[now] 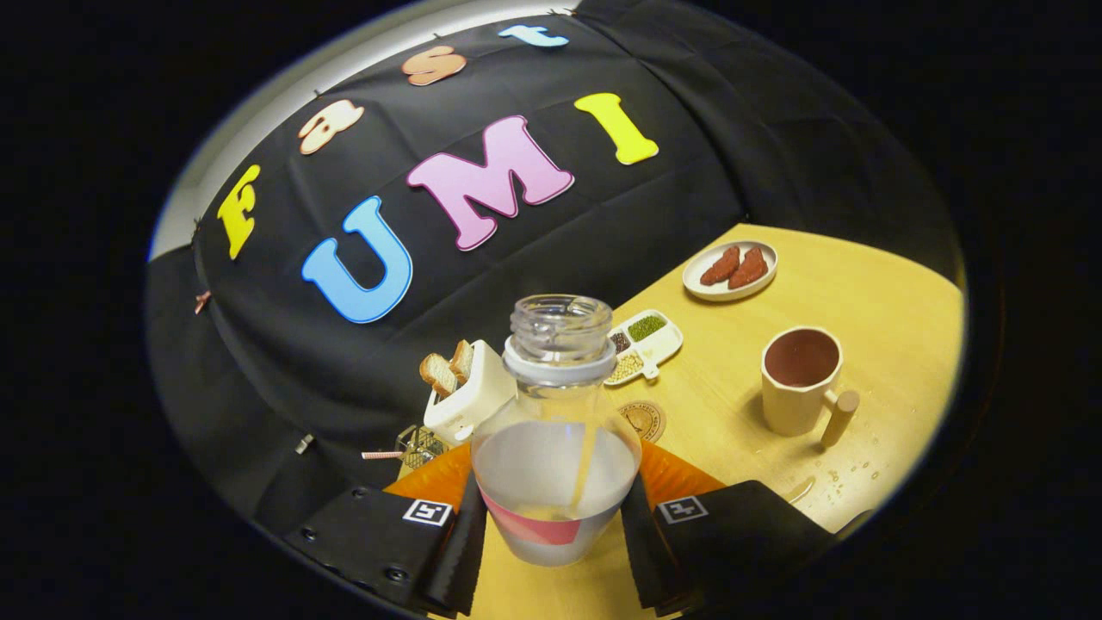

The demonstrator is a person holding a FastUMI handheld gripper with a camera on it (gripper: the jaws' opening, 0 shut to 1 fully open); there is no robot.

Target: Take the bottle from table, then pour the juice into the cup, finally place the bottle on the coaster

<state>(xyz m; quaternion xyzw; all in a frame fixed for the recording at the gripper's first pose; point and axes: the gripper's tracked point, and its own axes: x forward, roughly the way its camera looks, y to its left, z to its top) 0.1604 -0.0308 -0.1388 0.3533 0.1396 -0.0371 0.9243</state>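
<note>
A clear uncapped bottle (555,430) with a white neck ring stands between my fingers, holding pale cloudy juice in its lower half. My gripper (555,525) is shut on the bottle, one finger pressing each side of its body. The view is tilted, and the bottle's base appears lifted off the table (869,284). A beige cup (801,379) with a dark inside and a peg handle stands beyond the fingers to the right. A round brown coaster (644,419) lies on the table just behind the bottle, partly hidden by it.
A white toaster (469,392) with bread slices stands behind the bottle to the left, a small wire basket (419,445) beside it. Farther back lie a divided dish (646,344) of grains and a plate (730,269) with brown pieces. Water drops (848,472) dot the table near the cup.
</note>
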